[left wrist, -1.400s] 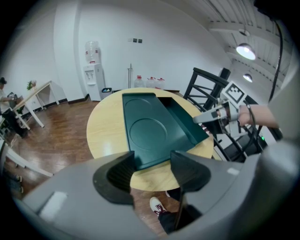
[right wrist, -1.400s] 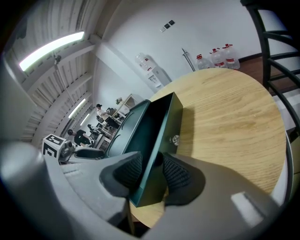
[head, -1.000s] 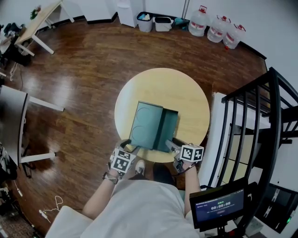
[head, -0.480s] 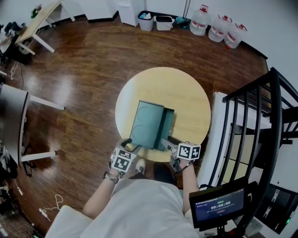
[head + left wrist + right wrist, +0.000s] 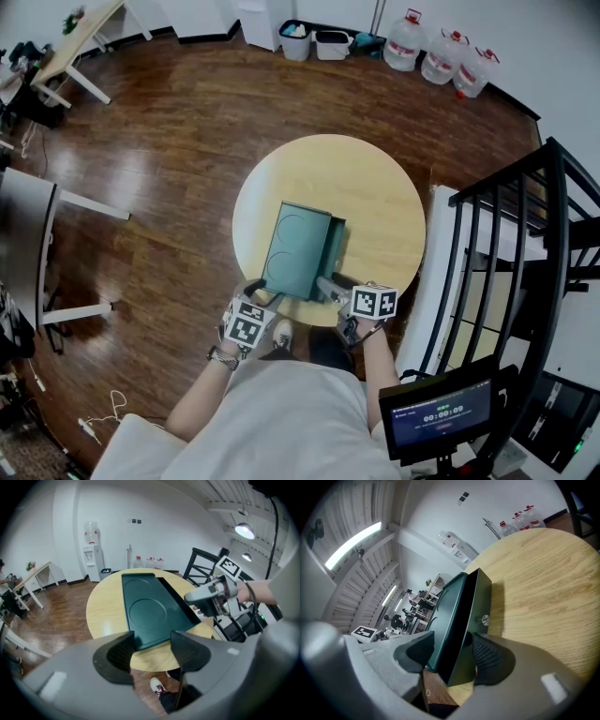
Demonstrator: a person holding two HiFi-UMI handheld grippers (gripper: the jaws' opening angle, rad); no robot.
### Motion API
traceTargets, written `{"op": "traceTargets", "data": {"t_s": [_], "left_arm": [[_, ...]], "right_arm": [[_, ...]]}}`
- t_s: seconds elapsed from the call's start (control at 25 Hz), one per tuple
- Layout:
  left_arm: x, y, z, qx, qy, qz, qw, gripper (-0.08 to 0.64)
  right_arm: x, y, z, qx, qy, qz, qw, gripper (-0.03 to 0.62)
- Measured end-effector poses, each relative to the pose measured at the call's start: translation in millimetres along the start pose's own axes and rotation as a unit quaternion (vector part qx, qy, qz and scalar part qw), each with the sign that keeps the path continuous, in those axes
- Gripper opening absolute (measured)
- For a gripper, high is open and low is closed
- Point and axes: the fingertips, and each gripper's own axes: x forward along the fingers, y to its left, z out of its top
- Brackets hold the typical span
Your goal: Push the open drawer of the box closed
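The closing push is under way and nearly finished. The dark green flat metal box (image 5: 295, 248) lies on the round pale wooden tabletop (image 5: 375, 183), near the edge closest to the person. Its matching green drawer (image 5: 337, 246) shows only as a narrow strip along the box's right side.

The right claw (image 5: 330, 285) is at the drawer's near end. Its jaws are wide and have just been opening further. In the right gripper view they straddle the near corner, with the drawer front (image 5: 482, 597) and its small silver knob (image 5: 485, 619) just ahead of the right-hand jaw. That jaw's ribbed pad seems to lie against the front, though contact is hard to confirm.

The left claw (image 5: 258, 291) also stands wide, with the box's near left corner reaching between its jaws. It looks placed to steady the box rather than clamp it.

The next move likely calls for a short sideways push on the drawer front towards the box until it is flush, while the left claw stops the box from sliding.
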Motion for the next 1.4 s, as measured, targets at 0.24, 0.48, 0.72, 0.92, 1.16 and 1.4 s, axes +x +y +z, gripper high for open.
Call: {"op": "traceTargets", "data": {"t_s": [0.24,0.48,0.72,0.92,1.16,1.4], "left_arm": [[-1,0,-2,0.001,-0.001,-0.001,1.0000,0.258],[-3,0,-2,0.002,-0.001,-0.003,1.0000,0.258],[-5,-1,-4,0.004,-0.001,-0.005,1.0000,0.258],[-6,1,-3,0.005,0.000,-0.008,1.0000,0.258],[-7,2,-2,0.004,-0.001,-0.011,0.9999,0.258],[-1,1,-3,0.014,-0.002,-0.011,0.9998,0.258]], "right_arm": [[10,14,1,0.003,0.004,0.010,1.000,0.247],[16,19,-1,-0.013,0.020,0.008,1.000,0.247],[20,22,-3,-0.015,0.022,0.009,1.000,0.247],[26,27,-2,-0.011,0.023,0.012,1.000,0.247],[30,30,-2,-0.010,0.024,0.013,1.000,0.247],[30,30,0,-0.008,0.022,0.013,1.000,0.247]]}}
